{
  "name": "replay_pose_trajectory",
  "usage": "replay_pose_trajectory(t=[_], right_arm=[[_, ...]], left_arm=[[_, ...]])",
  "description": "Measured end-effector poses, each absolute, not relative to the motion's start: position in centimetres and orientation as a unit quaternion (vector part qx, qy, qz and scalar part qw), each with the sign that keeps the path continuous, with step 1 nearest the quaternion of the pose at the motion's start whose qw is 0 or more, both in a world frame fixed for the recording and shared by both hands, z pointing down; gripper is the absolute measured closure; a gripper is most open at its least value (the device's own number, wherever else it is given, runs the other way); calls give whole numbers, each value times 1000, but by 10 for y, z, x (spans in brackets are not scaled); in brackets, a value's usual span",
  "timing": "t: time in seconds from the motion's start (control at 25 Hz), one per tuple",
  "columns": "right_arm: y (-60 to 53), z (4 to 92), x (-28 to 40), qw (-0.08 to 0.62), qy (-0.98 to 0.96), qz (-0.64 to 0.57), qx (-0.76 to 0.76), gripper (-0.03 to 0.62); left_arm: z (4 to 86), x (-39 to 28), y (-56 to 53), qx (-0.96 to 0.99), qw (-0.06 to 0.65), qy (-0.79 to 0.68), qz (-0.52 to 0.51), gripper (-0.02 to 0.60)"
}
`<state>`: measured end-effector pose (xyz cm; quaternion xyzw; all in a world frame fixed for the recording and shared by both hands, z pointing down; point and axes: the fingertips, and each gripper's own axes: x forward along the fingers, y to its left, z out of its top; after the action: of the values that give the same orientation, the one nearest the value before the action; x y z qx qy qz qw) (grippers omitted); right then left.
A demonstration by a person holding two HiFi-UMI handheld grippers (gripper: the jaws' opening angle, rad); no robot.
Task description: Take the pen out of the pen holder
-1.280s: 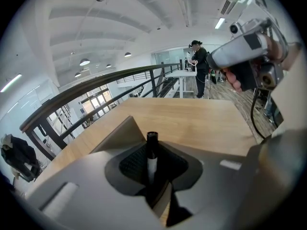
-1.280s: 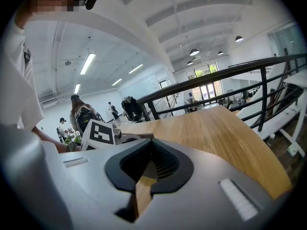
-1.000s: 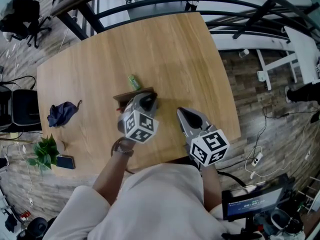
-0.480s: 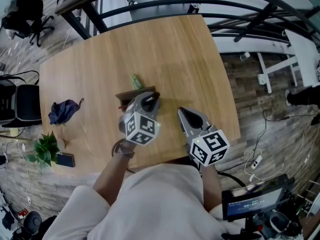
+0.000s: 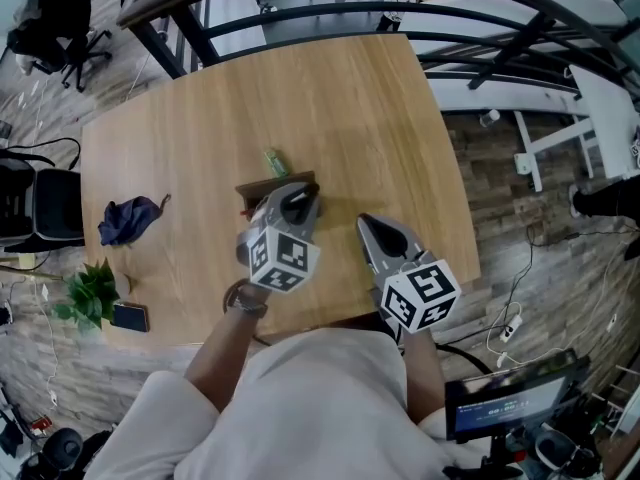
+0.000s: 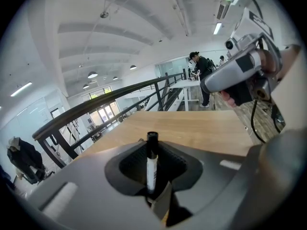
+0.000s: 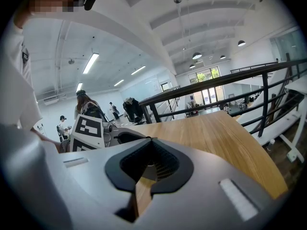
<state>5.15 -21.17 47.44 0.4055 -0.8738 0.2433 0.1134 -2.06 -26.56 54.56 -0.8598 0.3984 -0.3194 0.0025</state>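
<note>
The left gripper (image 6: 152,188) has its fingers closed on the pen (image 6: 151,161). The pen is white-barrelled with a black cap and stands upright in the ribbed hollow between the pads, cap at 12 o'clock. Its lower end is hidden behind the jaws, so whether it is clear of the holder cannot be told.

The right gripper (image 7: 146,169) has its fingers drawn almost together. Only a thin slit shows between them, with bare wood behind it and nothing held.

In the head view the left gripper's nose is over the brown pen holder (image 5: 268,187), covering its 4 o'clock corner. The right gripper lies just beside the left, at 3 o'clock of it, near the table's close edge and apart from the holder.

A small green object (image 5: 272,161) lies just past the holder at 12 o'clock. On the same wooden table (image 5: 340,98), well off at 9 o'clock, is a crumpled dark-blue cloth (image 5: 128,222). At 8 o'clock, by the table's corner, stands a leafy plant (image 5: 88,301). A dark railing (image 5: 300,10) curves along the far side.
</note>
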Motion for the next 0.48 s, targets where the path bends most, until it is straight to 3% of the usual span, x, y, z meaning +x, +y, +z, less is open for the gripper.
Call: replay_pose_trajectory(t=[0.48], right_arm=[[-214, 458, 41, 102, -885, 221, 396, 591]], left_arm=[[520, -24, -261, -865, 16, 407, -292, 515]])
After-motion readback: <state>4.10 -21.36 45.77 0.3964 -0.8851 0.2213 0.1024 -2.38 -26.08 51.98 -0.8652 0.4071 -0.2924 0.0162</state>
